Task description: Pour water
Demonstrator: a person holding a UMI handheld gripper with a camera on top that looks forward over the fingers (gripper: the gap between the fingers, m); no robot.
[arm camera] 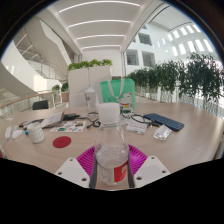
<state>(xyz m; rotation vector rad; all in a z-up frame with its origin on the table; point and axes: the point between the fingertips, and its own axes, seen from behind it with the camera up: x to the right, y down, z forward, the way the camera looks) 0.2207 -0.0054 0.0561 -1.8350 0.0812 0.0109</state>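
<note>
We have the water bottle (112, 160) clamped between both fingers of the gripper (112, 166), held upright above the table (190, 135). We judge this the carry step. Next: bring the bottle neck over the white cup (108, 114) just ahead, then tilt slowly.

single view — rides gripper (112, 165), faces forward along fingers, low over table (185, 140).

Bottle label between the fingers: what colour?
Red, on the clear water bottle gripped between the gripper pads; gripper view.
</note>
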